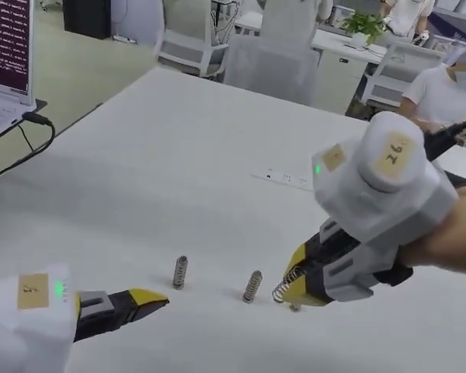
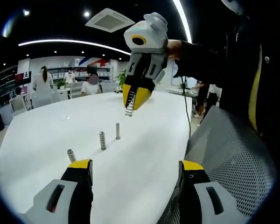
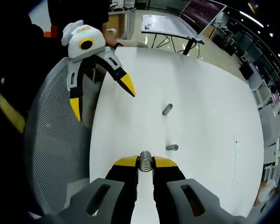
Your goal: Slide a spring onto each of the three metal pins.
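Two springs sit upright on pins on the white table [image 1: 163, 155], one at the left [image 1: 180, 272] and one in the middle [image 1: 252, 286]. My right gripper [image 1: 291, 289] is shut on a third spring [image 1: 286, 283], held just above the table to the right of them. In the left gripper view this held spring [image 2: 129, 105] hangs above a bare metal pin [image 2: 117, 131]. In the right gripper view the spring [image 3: 145, 161] is pinched between the jaws. My left gripper [image 1: 146, 300] rests low at the table's near left, open and holding nothing [image 2: 135, 164].
A laptop [image 1: 8, 54] with a black cable [image 1: 31, 140] stands at the far left. A white power strip [image 1: 283, 179] lies mid-table. A grey mesh chair [image 2: 224, 154] is at the table's near edge. People and office chairs are beyond the far edge.
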Action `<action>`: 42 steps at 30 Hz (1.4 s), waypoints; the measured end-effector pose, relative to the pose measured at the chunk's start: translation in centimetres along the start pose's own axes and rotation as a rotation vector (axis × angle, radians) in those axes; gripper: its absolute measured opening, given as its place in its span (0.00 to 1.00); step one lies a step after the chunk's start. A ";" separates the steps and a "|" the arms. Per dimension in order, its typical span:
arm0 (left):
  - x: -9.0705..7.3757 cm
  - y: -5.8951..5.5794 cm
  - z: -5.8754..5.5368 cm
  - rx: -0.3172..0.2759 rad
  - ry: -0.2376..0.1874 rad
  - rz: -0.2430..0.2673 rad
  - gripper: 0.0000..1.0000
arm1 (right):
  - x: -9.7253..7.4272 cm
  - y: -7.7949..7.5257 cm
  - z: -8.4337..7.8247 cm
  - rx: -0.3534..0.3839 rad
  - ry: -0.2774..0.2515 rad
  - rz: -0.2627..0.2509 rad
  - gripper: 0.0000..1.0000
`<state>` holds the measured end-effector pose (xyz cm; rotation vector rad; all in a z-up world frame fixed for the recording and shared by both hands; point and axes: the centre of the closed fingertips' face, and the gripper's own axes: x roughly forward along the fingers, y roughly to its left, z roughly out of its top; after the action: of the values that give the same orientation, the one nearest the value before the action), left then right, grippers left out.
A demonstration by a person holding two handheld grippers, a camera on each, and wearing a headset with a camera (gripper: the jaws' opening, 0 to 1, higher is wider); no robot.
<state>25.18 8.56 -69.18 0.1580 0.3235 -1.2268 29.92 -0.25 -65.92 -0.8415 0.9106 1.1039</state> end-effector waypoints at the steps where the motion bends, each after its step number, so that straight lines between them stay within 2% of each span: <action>1: 0.0 0.0 0.0 -0.001 0.000 0.001 0.71 | -0.1 -0.3 -0.2 0.004 0.002 -0.004 0.08; 5: 0.0 0.1 0.1 0.002 -0.002 0.004 0.72 | -0.3 -1.3 -1.0 0.010 0.026 -0.027 0.08; 13: 0.0 0.3 0.1 -0.007 -0.011 0.013 0.72 | -0.3 -3.4 -2.9 0.036 0.068 -0.042 0.08; 18: -0.1 0.4 0.2 -0.014 -0.017 0.021 0.72 | 0.7 -5.0 -4.8 0.042 0.123 -0.057 0.08; 23: -0.1 0.5 0.2 -0.015 -0.017 0.026 0.72 | 1.5 -6.1 -5.4 0.074 0.119 -0.061 0.08; 27: -0.1 0.5 0.2 -0.016 -0.016 0.028 0.72 | 1.9 -6.7 -6.1 0.074 0.136 -0.075 0.08; 30: -0.1 0.6 0.1 -0.019 -0.016 0.031 0.71 | 2.2 -6.8 -6.3 0.086 0.129 -0.068 0.08; 42: 0.0 0.6 0.2 -0.026 -0.023 0.029 0.71 | 3.8 -7.4 -7.2 0.094 0.168 -0.044 0.08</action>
<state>25.81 8.71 -69.00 0.1256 0.3167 -1.1938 36.48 -7.14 -71.37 -0.8819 1.0709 0.9552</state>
